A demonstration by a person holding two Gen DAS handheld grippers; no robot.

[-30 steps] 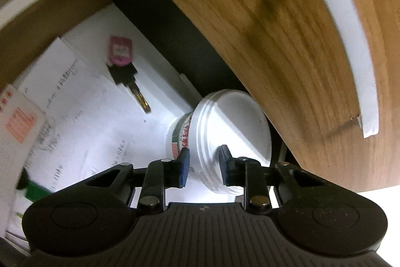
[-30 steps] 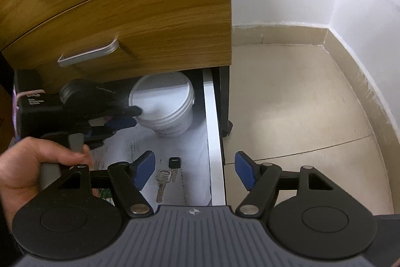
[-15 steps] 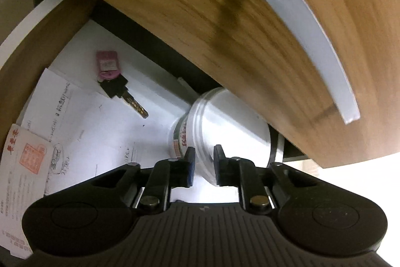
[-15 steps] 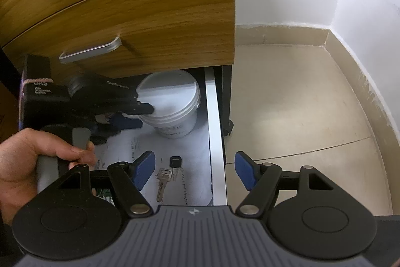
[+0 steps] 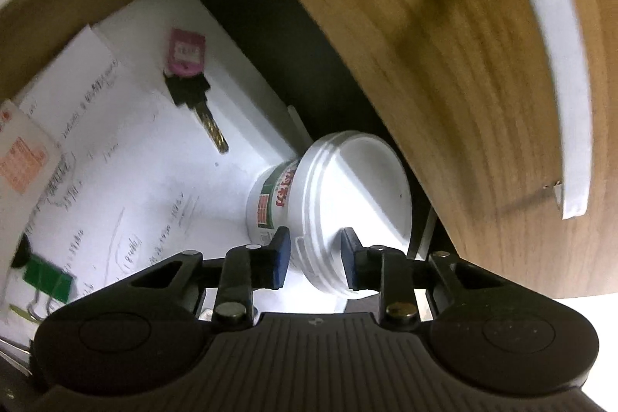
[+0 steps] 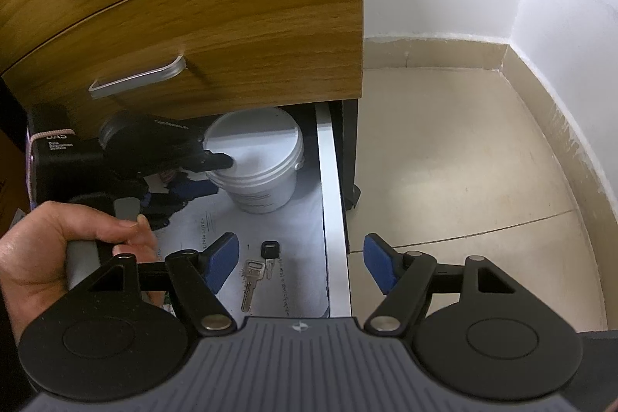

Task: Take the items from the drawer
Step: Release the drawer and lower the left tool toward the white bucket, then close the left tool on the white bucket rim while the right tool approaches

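Nothing looks taken out of the drawer [image 6: 332, 203] yet. The white tub [image 5: 347, 211] sits at its back under the closed drawer front. My left gripper [image 5: 313, 259] has just been spreading its fingers, which straddle the tub's rim without visibly pressing. My right gripper [image 6: 299, 263] hangs open and empty in front of the tub. Only the left view shows the pink-tagged key [image 5: 189, 80] and green clip [image 5: 48, 280]; only the right shows the silver keys [image 6: 255, 275].

White tub [image 5: 359, 195] with red-green label, pink-tagged black key [image 5: 189, 83], wood-grain drawer front [image 6: 216, 22].
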